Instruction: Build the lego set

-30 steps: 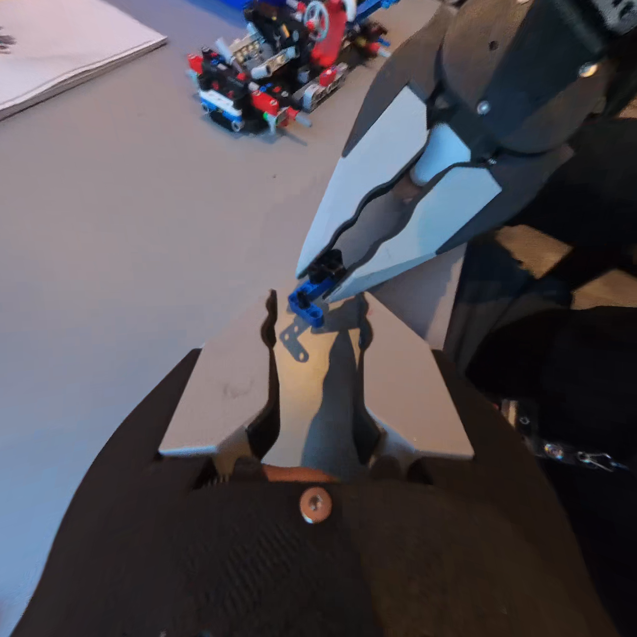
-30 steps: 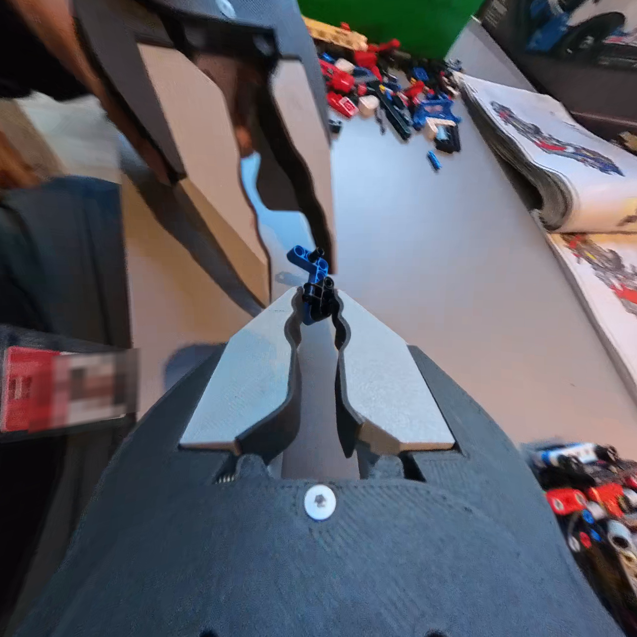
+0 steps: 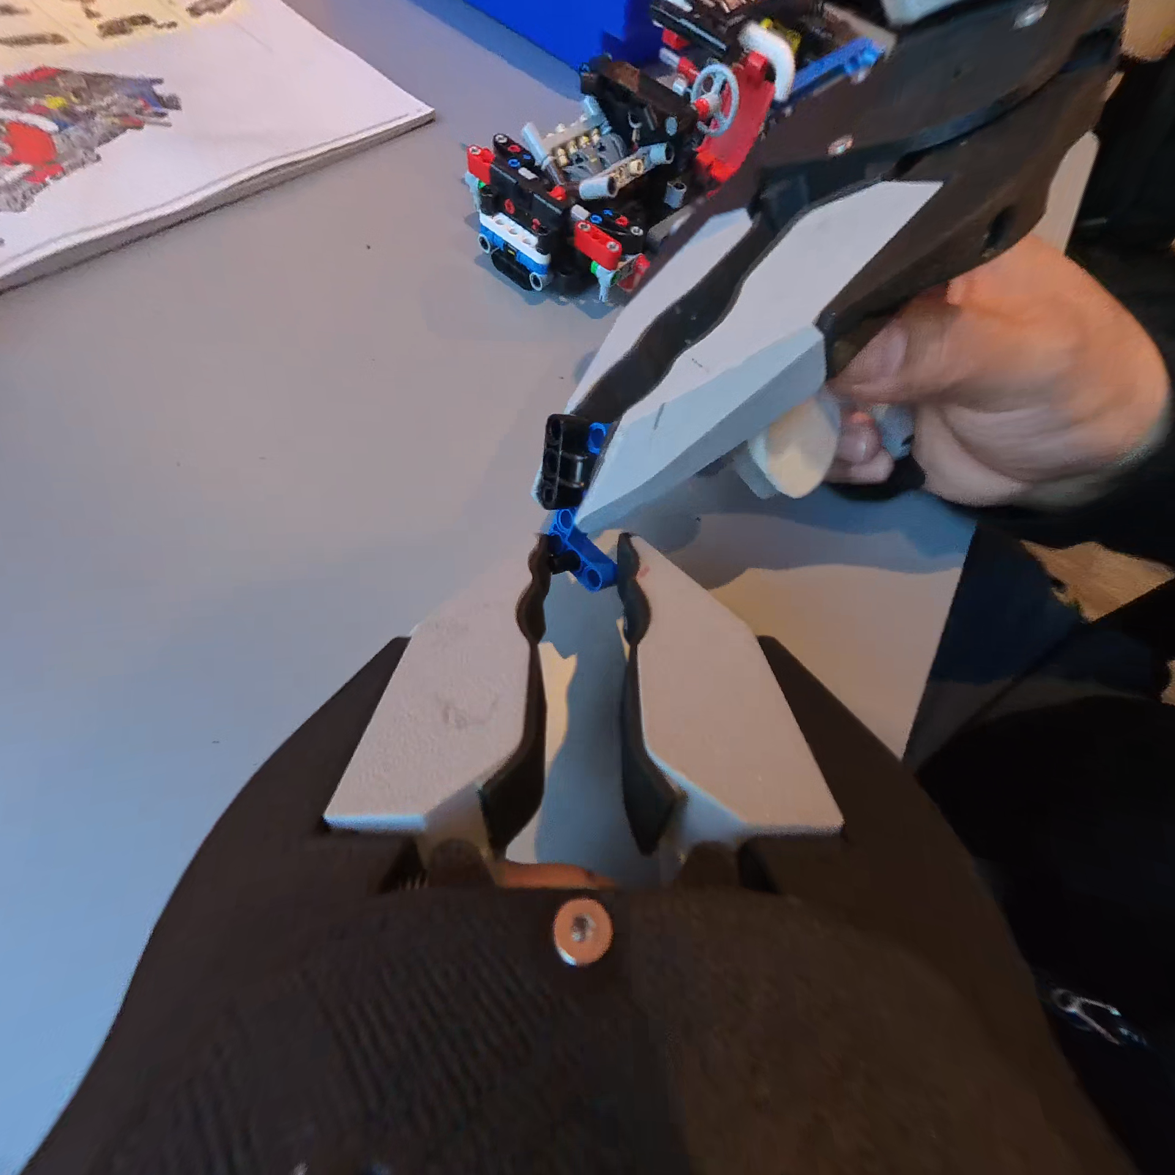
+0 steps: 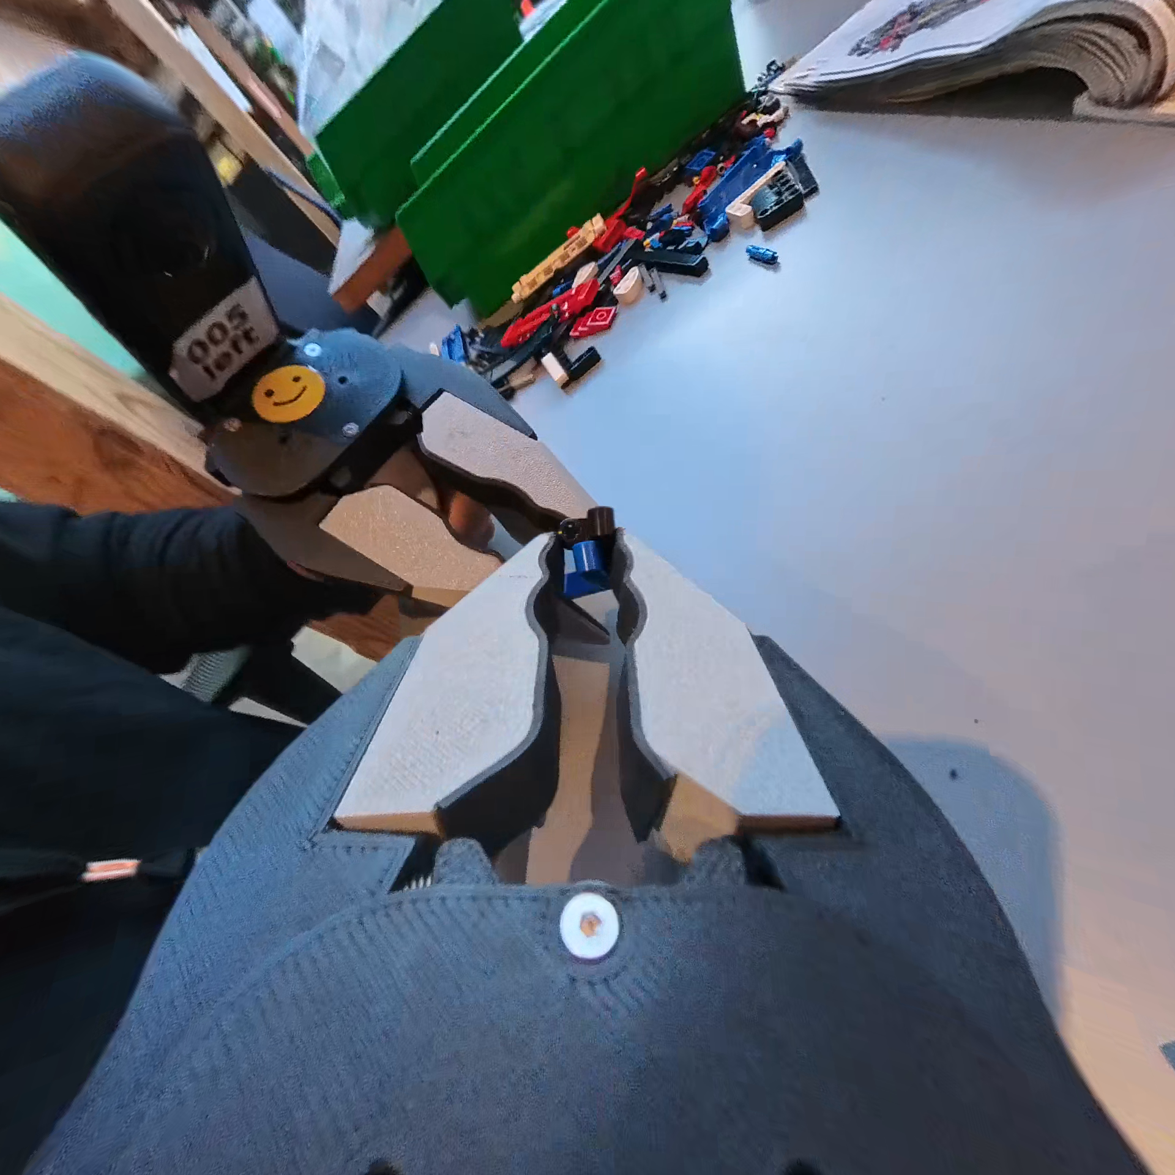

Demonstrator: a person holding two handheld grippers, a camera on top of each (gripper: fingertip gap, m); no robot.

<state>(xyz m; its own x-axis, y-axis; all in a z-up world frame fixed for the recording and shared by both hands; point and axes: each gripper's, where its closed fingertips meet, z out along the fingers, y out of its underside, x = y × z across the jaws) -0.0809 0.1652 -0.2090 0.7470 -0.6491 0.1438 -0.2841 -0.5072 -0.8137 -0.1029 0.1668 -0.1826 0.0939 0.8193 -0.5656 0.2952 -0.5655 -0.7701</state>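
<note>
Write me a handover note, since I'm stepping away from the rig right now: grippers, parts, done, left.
Right gripper: shut on the small blue-and-black piece.
Left gripper: open, tips flanking that piece's blue beam, not clamped.
Partly built model stands on the grey table; loose parts pile lies beside the green boxes; instruction book lies open.
Left: fitting the held piece and remaining parts.

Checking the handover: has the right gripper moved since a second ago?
Yes. The right gripper has swung lower and flatter beside the half-built model, and carries the blue-black piece.
</note>
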